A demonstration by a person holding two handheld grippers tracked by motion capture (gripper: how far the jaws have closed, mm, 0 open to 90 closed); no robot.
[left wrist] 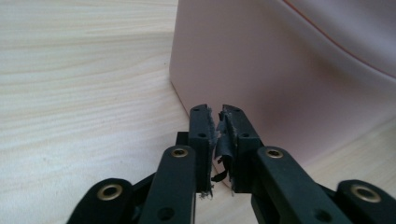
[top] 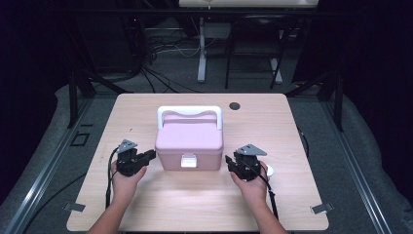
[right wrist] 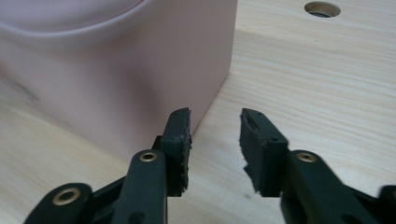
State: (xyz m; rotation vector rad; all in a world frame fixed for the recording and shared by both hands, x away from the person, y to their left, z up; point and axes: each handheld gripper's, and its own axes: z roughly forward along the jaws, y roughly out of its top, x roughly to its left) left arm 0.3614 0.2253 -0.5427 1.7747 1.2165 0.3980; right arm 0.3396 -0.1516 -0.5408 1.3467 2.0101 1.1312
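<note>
A pink box point(top: 189, 142) with a white handle point(top: 189, 111) and a white latch point(top: 188, 160) sits mid-table point(top: 146, 204), lid down. The left gripper point(top: 152, 155) is at the box's left wall, its jaws pressed almost together with nothing between them (a shred of torn pad lining hangs in the slit). The right gripper point(top: 228, 160) is just beside the right wall, jaws spread with bare tabletop in the gap. Behind the box is a round hole point(top: 234, 106) in the table.
</note>
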